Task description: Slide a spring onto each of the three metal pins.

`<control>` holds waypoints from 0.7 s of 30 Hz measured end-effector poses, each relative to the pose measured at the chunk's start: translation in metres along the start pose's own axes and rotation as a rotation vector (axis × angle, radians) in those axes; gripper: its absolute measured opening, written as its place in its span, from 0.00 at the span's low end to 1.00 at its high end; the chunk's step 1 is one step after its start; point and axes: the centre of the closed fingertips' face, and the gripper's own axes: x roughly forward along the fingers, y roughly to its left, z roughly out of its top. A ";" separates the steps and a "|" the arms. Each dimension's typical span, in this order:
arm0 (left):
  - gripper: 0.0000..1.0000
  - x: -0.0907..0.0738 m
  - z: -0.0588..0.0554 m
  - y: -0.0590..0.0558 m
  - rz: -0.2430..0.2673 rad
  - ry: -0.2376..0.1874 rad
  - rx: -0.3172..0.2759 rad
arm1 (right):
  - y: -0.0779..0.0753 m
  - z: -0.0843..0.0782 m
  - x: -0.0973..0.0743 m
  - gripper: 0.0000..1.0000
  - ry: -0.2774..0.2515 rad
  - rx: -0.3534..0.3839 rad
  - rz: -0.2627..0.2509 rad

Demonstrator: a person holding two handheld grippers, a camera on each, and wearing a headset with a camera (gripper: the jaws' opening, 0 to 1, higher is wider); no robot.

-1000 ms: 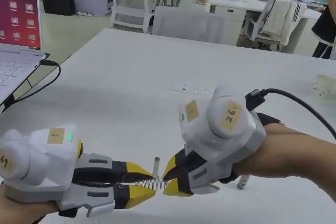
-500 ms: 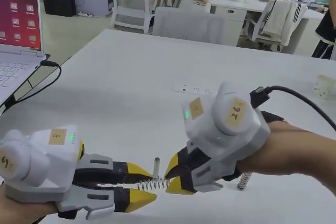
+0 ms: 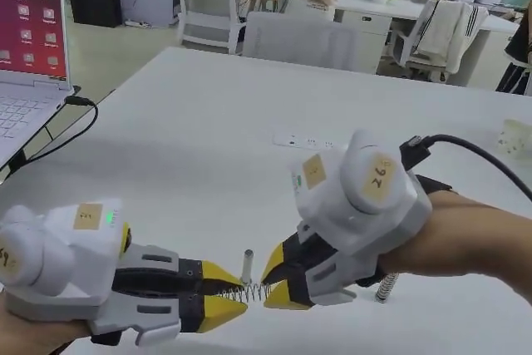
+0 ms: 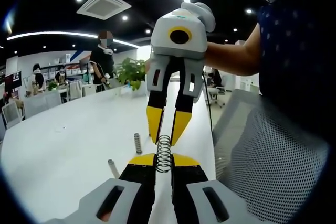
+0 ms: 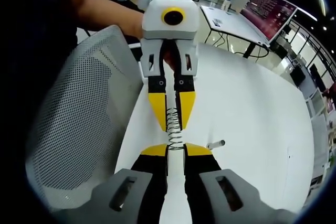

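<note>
A small coil spring [image 3: 252,291] hangs level between my two grippers just above the white table [image 3: 208,122]. My left gripper [image 3: 244,293] is shut on one end and my right gripper [image 3: 266,290] is shut on the other, their yellow tips almost meeting. In the left gripper view the spring [image 4: 164,150] rises from my left gripper [image 4: 164,160] into the right gripper [image 4: 168,135]. A bare upright metal pin [image 3: 247,265] stands just behind the spring. Another pin wearing a spring [image 3: 384,287] stands beyond my right hand, seen too as the sprung pin [image 4: 137,142] beside the bare pin [image 4: 113,168].
A laptop [image 3: 25,39] with its black cable [image 3: 58,135] sits at the table's left edge. A white power strip [image 3: 307,140] lies mid-table. Chairs, desks and people fill the room behind. A grey mesh chair [image 4: 262,145] is close to the table's near edge.
The two grippers have drawn closer, so less of the spring shows between their tips. The right gripper has shifted slightly right and down.
</note>
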 end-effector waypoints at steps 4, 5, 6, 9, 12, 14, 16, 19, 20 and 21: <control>0.02 0.000 0.001 -0.001 -0.006 -0.005 -0.003 | 0.001 0.000 0.000 0.09 -0.005 0.018 0.005; 0.02 0.000 0.001 -0.001 -0.006 -0.006 -0.004 | 0.001 0.000 0.000 0.09 -0.007 0.019 0.005; 0.02 0.000 0.001 -0.002 -0.007 -0.008 -0.006 | 0.001 0.000 0.000 0.09 -0.008 0.022 0.004; 0.02 0.000 0.003 -0.003 -0.008 -0.014 -0.009 | 0.002 0.000 0.001 0.11 -0.011 0.029 0.008; 0.02 0.000 0.005 -0.004 -0.011 -0.021 -0.009 | 0.004 -0.001 0.003 0.12 -0.008 0.031 0.014; 0.02 0.000 0.007 -0.005 -0.013 -0.023 -0.005 | 0.004 -0.002 0.005 0.12 -0.007 0.031 0.016; 0.02 0.000 0.011 -0.006 -0.016 -0.037 -0.007 | 0.005 -0.002 0.006 0.11 -0.004 0.032 0.019; 0.02 0.000 0.013 -0.006 -0.017 -0.037 -0.001 | 0.005 -0.003 0.007 0.11 -0.003 0.037 0.022; 0.02 0.000 0.014 -0.007 -0.019 -0.038 0.000 | 0.005 -0.003 0.007 0.11 -0.003 0.038 0.023; 0.02 0.000 0.015 -0.008 -0.022 -0.041 0.001 | 0.006 -0.004 0.007 0.11 -0.002 0.040 0.025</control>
